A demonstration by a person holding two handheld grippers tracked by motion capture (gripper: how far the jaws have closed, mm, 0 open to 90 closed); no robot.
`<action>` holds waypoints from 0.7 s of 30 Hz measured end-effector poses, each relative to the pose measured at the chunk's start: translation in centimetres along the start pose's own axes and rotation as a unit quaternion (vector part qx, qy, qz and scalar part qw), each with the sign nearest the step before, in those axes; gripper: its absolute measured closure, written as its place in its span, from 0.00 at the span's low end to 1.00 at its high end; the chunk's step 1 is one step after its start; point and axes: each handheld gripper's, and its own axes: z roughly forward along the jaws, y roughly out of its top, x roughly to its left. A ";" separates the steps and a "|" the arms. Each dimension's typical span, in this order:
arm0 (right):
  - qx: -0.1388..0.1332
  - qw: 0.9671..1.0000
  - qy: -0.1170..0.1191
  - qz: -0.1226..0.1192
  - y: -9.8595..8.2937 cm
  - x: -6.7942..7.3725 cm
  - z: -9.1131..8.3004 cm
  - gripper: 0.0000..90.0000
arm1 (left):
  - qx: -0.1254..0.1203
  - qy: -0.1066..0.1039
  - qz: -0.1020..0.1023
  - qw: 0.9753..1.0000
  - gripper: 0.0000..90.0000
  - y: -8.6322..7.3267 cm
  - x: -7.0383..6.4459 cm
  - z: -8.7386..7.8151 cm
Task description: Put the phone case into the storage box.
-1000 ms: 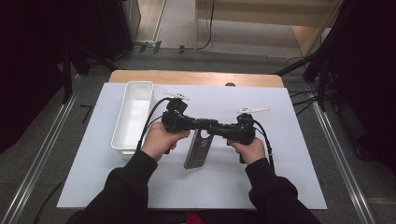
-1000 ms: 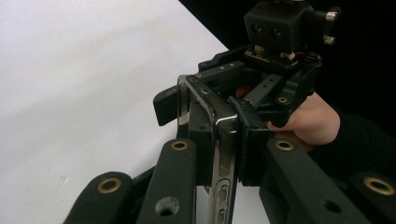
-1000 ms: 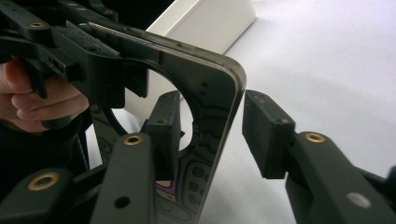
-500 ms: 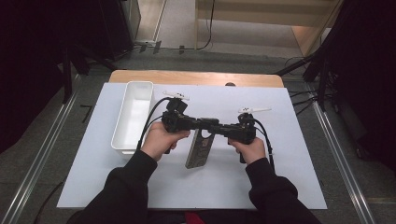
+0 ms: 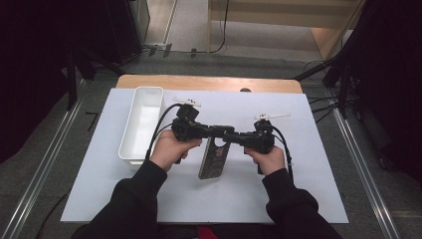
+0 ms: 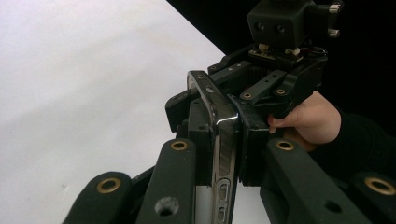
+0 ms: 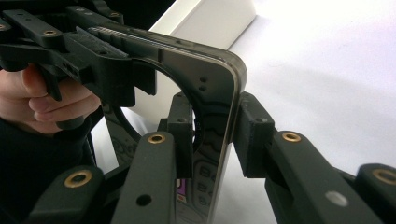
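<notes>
Both clamped on the slim dark glossy phone (image 5: 214,158) above the white table (image 5: 298,199), left gripper (image 6: 219,135) and right gripper (image 7: 212,135) pinching opposite edges. Best kept level, no twisting.

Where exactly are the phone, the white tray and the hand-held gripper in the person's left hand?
phone (image 5: 211,163), high view, on its dark back face.
white tray (image 5: 130,151), high view, on its near rim.
left hand-held gripper (image 5: 215,133), high view, at its tips on the phone's top.
</notes>
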 end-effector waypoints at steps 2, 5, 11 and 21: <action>0.002 1.000 -0.003 0.002 0.1 0.1 0.0 0.78 | -0.001 0.000 -0.003 1.000 0.87 0.0 0.0 0.0; 0.005 1.000 -0.005 0.001 0.1 0.2 -0.1 0.78 | -0.004 -0.001 -0.004 1.000 0.85 0.0 0.0 0.0; 0.004 1.000 -0.010 -0.002 0.2 0.3 -0.2 0.78 | -0.011 0.001 0.004 1.000 0.71 0.2 -0.3 -0.1; 0.003 1.000 -0.015 0.008 0.3 0.2 -0.7 0.78 | -0.003 0.050 0.048 0.998 0.45 0.5 -1.3 -0.4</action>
